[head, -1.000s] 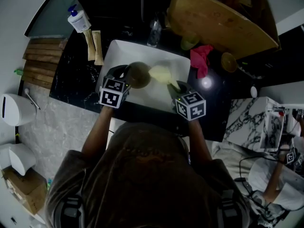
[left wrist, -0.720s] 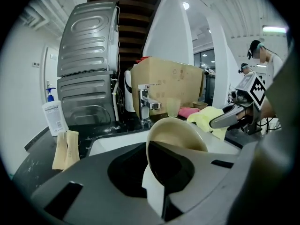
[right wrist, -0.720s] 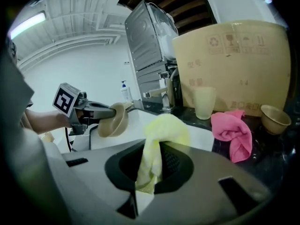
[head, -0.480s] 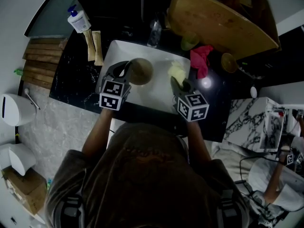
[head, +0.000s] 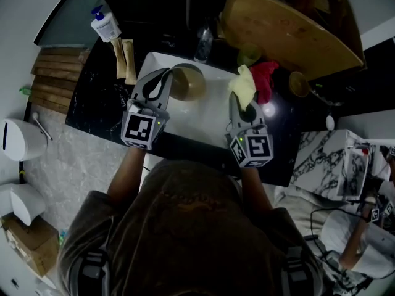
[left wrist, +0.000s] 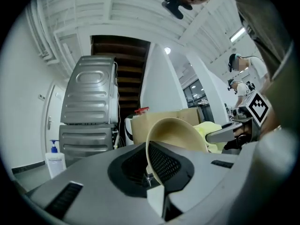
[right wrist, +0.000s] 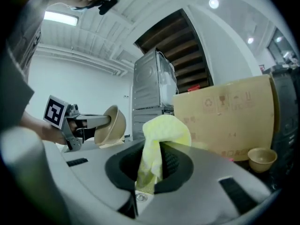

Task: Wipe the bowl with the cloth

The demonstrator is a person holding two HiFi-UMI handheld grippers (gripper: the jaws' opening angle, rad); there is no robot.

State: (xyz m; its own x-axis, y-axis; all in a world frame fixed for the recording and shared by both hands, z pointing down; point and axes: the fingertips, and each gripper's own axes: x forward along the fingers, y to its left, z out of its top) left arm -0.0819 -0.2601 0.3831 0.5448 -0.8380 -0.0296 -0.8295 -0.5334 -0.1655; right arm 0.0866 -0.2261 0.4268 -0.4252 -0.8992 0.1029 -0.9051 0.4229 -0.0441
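My left gripper (head: 165, 82) is shut on the rim of a tan bowl (head: 187, 82), held tilted above the white tray (head: 203, 119). In the left gripper view the bowl (left wrist: 173, 137) stands on edge between the jaws. A yellow cloth (head: 243, 85) is bunched in my right gripper (head: 237, 102), which is shut on it, to the right of the bowl and apart from it. In the right gripper view the cloth (right wrist: 158, 146) hangs over the jaws, and the bowl (right wrist: 111, 124) shows at the left.
A red cloth (head: 266, 77) lies right of the yellow one. A second small bowl (head: 298, 84) and a large cardboard box (head: 290, 29) are behind. A soap bottle (head: 104, 24) and two sachets (head: 123, 60) sit at the back left on the black counter.
Both grippers have lifted and moved away from me. The cloth has come out of the bowl and gone right, toward the red cloth; the bowl has risen and tilted.
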